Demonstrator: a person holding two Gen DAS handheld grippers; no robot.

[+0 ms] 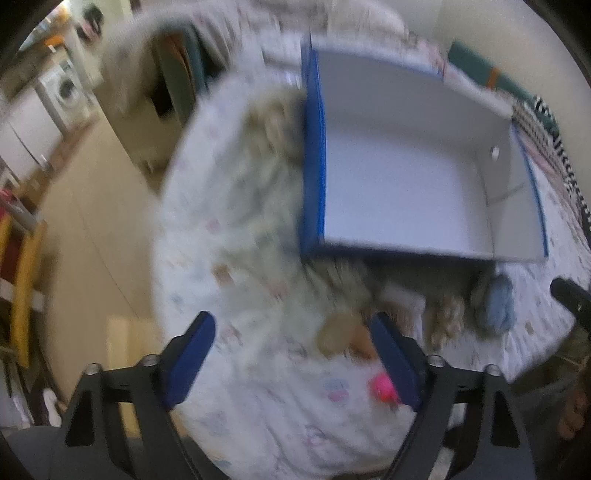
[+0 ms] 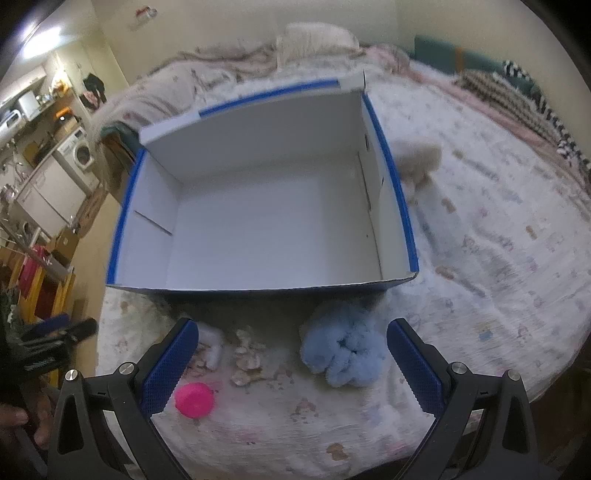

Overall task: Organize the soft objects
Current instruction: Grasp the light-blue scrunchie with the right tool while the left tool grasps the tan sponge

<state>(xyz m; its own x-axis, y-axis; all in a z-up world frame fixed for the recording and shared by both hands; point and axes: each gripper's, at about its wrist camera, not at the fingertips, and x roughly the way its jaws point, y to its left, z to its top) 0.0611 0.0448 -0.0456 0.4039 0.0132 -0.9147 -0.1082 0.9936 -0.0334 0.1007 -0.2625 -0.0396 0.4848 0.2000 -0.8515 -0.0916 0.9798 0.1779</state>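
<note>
A bed [image 2: 498,229] with a pale printed cover fills the room, a pillow [image 2: 317,40] at its head against cream walls [image 2: 229,26]. Left, a washer [image 2: 79,153] stands by a beige floor [image 1: 85,206].

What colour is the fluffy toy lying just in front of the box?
Light blue fluffy toy, clearest in the right wrist view.

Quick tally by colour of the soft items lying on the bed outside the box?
Light blue: 1, fluffy toy
Pink: 1, small round piece
Beige or cream: 2, fluffy toy right of the box, and pale mottled piece in front of it
White: 1, small piece
Total: 5. Box holds nothing.
</note>
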